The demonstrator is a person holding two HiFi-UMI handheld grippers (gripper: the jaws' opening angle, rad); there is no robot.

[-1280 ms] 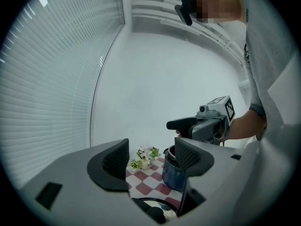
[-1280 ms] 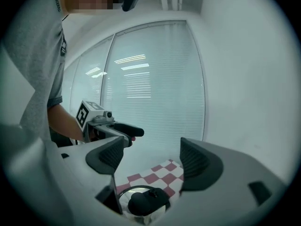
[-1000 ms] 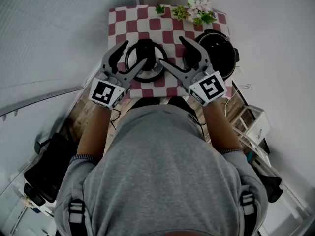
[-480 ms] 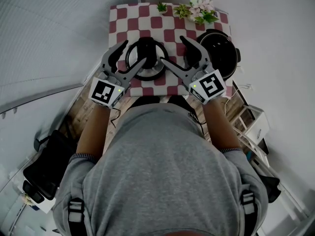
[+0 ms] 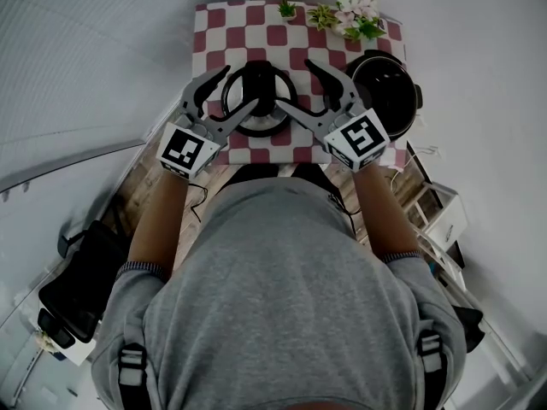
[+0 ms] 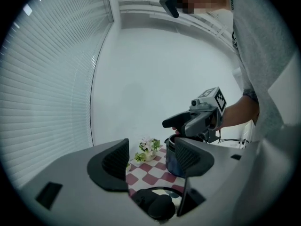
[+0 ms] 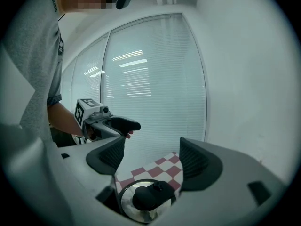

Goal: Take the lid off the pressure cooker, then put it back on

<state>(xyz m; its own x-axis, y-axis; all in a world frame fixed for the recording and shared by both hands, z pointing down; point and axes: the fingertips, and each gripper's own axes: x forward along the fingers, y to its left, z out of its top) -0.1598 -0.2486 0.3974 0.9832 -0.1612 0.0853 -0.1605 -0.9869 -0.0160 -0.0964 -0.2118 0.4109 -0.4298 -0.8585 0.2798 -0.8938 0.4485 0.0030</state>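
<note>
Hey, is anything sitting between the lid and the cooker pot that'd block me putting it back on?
Nothing visible does. The lid lies left of the pot; only the open right gripper hovers over the gap between them. The flowers stand at the table's far edge, off that path.

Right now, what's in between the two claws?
The cooker's lid, lying on the checkered cloth. The head view shows it between the open left claw and the open right claw. The pot stands farther right.
</note>
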